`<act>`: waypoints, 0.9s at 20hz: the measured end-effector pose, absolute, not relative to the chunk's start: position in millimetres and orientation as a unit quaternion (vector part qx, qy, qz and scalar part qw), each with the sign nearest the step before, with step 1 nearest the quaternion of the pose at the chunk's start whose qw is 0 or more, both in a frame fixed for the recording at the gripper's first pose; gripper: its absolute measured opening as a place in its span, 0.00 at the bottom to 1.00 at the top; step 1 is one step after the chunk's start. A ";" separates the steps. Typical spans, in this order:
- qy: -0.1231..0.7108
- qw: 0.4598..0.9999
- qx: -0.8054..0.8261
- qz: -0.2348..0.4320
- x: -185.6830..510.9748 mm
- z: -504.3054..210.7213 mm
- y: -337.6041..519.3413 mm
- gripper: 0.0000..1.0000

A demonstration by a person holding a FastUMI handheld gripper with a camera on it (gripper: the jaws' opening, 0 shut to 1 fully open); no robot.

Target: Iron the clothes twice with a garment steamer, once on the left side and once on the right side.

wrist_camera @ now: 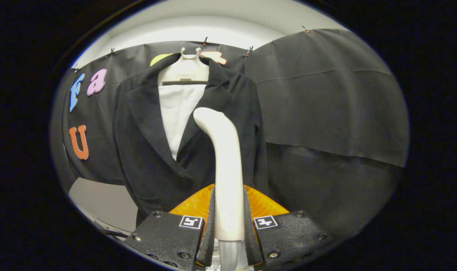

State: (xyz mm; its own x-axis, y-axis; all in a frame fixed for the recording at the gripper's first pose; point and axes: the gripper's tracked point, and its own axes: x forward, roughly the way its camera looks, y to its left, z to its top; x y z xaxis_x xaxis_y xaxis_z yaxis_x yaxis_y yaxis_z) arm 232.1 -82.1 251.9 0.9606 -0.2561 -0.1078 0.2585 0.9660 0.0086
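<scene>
A dark jacket (149, 150) over a white shirt (177, 109) hangs on a pale hanger (184, 69) against the booth's black wall. My gripper (228, 222) is shut on the cream handle of the garment steamer (222, 158), which stands upright between the fingers. The steamer's bent head sits in front of the jacket's right lapel, near the edge of the white shirt. I cannot tell if the head touches the cloth. A grey hose (228, 256) leaves the handle's lower end.
Black cloth (326, 105) covers the wall to the right of the jacket and behind it. A pale floor or wall patch (104, 203) shows below the cloth to the jacket's lower left. An orange ribbed part (194, 205) lies behind the fingers.
</scene>
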 end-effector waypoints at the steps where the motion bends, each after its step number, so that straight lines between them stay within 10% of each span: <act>1: 0.057 0.990 0.006 -0.130 232.1 246.2 -81.4 0.36; 18: 0.127 0.983 -0.029 -0.128 220.3 155.6 -69.4 0.37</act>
